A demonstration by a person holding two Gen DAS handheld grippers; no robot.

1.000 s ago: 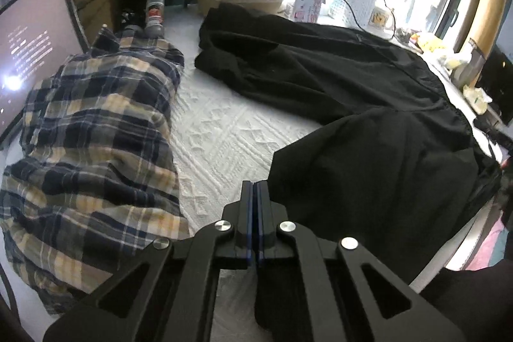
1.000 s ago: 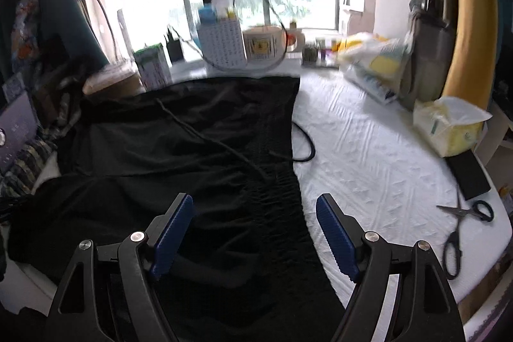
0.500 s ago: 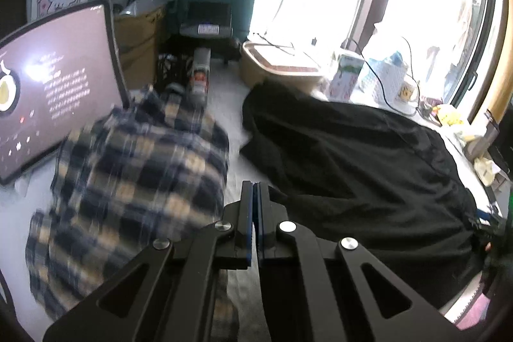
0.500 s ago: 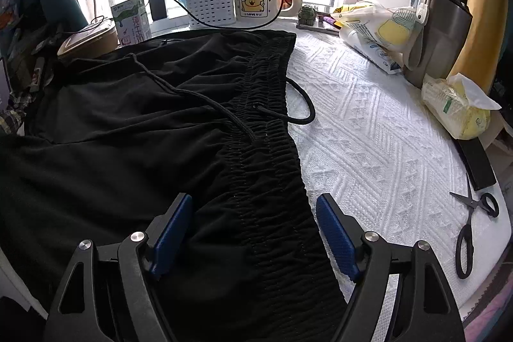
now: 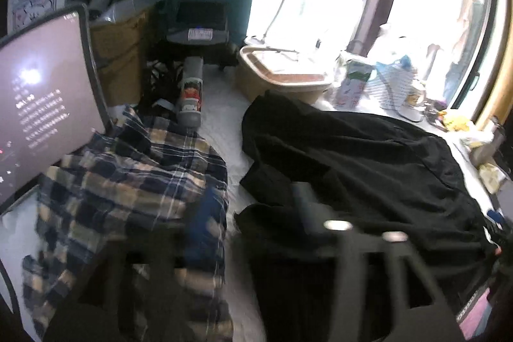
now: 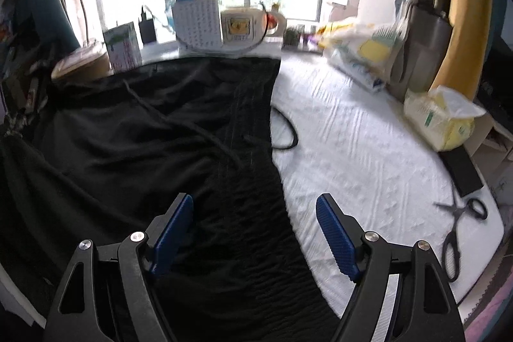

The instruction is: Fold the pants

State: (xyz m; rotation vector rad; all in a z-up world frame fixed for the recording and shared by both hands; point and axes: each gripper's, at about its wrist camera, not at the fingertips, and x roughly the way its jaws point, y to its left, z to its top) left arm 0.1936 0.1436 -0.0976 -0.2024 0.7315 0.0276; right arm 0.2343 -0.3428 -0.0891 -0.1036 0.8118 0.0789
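Black pants [image 5: 368, 156] lie spread on the white textured table cover, with the elastic waistband and drawstring [image 6: 250, 130] toward the right. My left gripper [image 5: 253, 213] is blurred by motion, its fingers spread apart, over the gap between the pants' leg end and a plaid garment. My right gripper [image 6: 253, 226] is open and empty, hovering just above the waistband, one finger [image 6: 173, 226] over the black cloth and the other finger [image 6: 336, 233] over the white cover.
A plaid shirt [image 5: 128, 191] lies left of the pants, beside a lit monitor [image 5: 41, 117]. A beige tub [image 5: 282, 79], a carton and a white basket [image 6: 198, 21] stand along the window. Scissors [image 6: 458, 233], a tissue pack [image 6: 442, 117] and a black slab lie at the right.
My left gripper has opened from shut and is moving, blurred. The right gripper stays open and has pulled back a little above the waistband.
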